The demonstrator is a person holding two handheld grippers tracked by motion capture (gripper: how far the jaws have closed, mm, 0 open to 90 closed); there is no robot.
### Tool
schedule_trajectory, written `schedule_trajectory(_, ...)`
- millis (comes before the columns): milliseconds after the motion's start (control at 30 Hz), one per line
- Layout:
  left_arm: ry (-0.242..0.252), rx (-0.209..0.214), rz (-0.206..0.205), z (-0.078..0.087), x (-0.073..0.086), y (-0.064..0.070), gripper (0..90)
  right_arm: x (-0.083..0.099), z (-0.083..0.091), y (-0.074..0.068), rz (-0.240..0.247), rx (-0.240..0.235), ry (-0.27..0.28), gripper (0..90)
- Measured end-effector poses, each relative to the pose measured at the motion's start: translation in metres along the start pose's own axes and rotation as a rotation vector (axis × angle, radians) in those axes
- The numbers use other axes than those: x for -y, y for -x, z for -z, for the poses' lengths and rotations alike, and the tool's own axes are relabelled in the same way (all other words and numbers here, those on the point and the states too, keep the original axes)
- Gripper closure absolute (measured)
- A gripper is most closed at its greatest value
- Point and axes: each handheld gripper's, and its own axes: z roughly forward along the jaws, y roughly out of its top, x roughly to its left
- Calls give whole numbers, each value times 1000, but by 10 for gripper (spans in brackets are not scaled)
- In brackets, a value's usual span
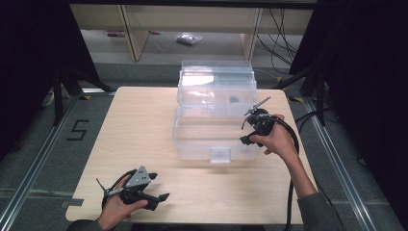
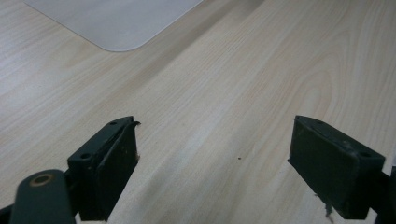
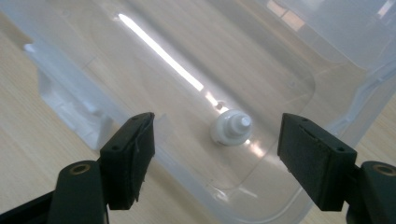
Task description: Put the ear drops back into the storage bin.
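right now the right gripper [image 1: 256, 126] hangs over the right-hand part of the clear plastic storage box [image 1: 192, 139], whose lid stands open at the far side, in the middle of the pale wooden table [image 1: 139, 125]. its jaws stand wide apart and hold nothing. in the right gripper view, the small white round plastic knob [image 3: 230, 128] lies on the see-through floor of the box, below the gap between the two black jaws and a little nearer the right one, touching neither. a bright streak of reflected light runs across the box floor just beside the knob. the near wall of the box and its rounded corner pass beneath the jaws in that view.

the left gripper [image 1: 155, 188] sits low at the near left part of the table, well apart from the box, held in the person's left hand [image 1: 117, 208]. its jaws are also spread wide with nothing between them; the left gripper view shows bare wood grain in the gap, and the rounded corner of a pale flat sheet [image 2: 116, 21] lying on the table farther off.
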Motion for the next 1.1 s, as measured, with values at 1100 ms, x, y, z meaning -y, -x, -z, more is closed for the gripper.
schedule_trajectory(1100, -10, -6, -28, 3, -1, -1, 148, 44, 12, -42, 51, -48, 157, 245)
